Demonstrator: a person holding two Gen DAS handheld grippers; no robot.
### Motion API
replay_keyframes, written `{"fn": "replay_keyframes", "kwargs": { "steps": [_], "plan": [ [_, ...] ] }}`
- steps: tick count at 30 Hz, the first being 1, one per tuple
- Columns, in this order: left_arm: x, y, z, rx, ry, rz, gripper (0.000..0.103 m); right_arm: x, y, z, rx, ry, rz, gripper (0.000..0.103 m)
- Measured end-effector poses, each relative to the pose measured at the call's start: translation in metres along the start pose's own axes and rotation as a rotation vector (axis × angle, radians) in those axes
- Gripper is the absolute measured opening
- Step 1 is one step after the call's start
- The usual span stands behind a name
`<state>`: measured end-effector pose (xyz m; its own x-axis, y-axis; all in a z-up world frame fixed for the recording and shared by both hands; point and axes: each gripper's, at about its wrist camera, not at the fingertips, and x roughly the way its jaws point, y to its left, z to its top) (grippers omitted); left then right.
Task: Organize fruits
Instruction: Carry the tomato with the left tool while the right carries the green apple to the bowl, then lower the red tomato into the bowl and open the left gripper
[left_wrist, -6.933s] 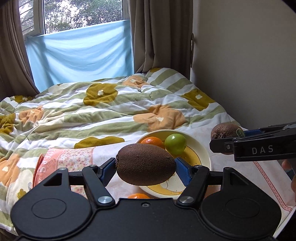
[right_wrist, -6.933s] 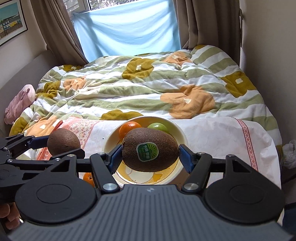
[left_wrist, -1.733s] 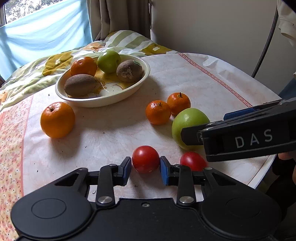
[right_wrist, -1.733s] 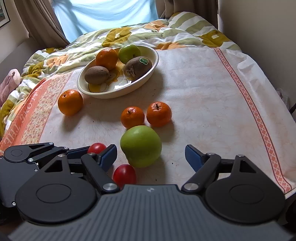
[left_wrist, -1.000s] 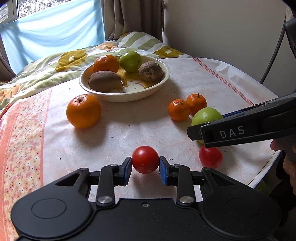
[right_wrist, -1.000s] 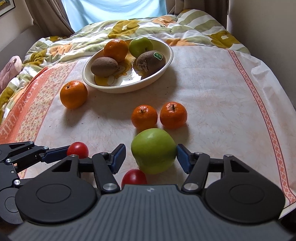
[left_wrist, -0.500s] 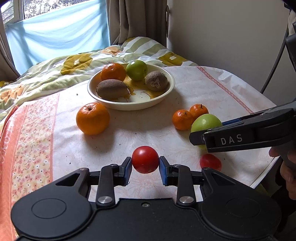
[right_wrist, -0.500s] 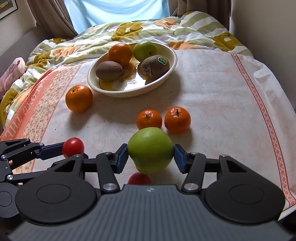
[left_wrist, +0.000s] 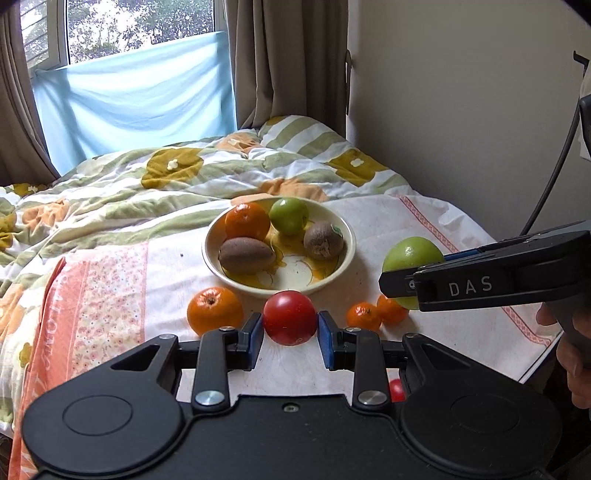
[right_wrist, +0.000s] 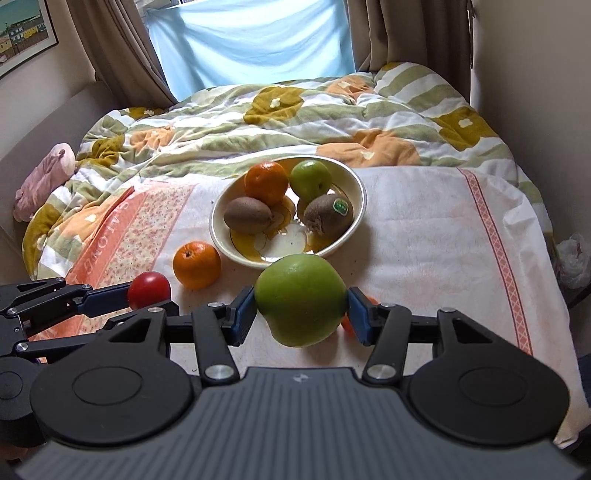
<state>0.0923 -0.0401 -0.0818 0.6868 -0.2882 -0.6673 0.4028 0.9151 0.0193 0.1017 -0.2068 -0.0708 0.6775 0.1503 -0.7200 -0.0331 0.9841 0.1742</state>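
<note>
Two tools are up over the near edge of the worktop (right_wrist: 424, 221), each clamped on a fruit. Biggest first: the cream bowl (right_wrist: 356, 184) sits toward the far edge, by the quilt (right_wrist: 295, 110), with an orange, a small green apple and two kiwis inside. The left kiwi (right_wrist: 246, 215) lies with its long axis across the bowl; the stickered kiwi (right_wrist: 328, 215) tilts, sticker end toward the far right. Next, the big green apple (right_wrist: 301, 299), roundish with no clear long axis, is squeezed between the pads of the right tool (right_wrist: 301, 312), off the cloth. A loose orange (right_wrist: 197, 264) rests just left of the bowl. The red tomato (left_wrist: 290, 317) is pinched tight in the left tool (left_wrist: 290, 334). Two mandarins (left_wrist: 364, 316) sit touching near the right front. Another small red fruit (left_wrist: 396, 389) peeks out at the near edge.
</note>
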Motion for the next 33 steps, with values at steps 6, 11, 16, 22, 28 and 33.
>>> {"fn": "replay_keyframes", "kwargs": {
  "steps": [6,11,16,22,28,33],
  "plan": [
    [0.006,-0.004,0.031,0.0,-0.025,0.027,0.035,-0.004,-0.011,0.038,-0.011,-0.031,0.035,0.068],
    [0.03,-0.007,0.057,0.014,-0.021,0.041,0.035,0.011,-0.023,0.067,-0.041,-0.036,0.057,0.068],
    [0.064,-0.012,0.074,0.02,0.006,0.048,0.035,0.036,-0.04,0.088,-0.045,-0.02,0.078,0.068],
    [0.105,-0.015,0.088,0.017,0.051,0.069,0.035,0.071,-0.059,0.107,-0.056,0.016,0.105,0.068],
    [0.147,-0.012,0.094,0.019,0.106,0.094,0.035,0.103,-0.07,0.122,-0.072,0.055,0.135,0.068],
    [0.174,-0.006,0.094,0.018,0.148,0.107,0.035,0.126,-0.074,0.129,-0.084,0.086,0.155,0.068]
  ]
}}
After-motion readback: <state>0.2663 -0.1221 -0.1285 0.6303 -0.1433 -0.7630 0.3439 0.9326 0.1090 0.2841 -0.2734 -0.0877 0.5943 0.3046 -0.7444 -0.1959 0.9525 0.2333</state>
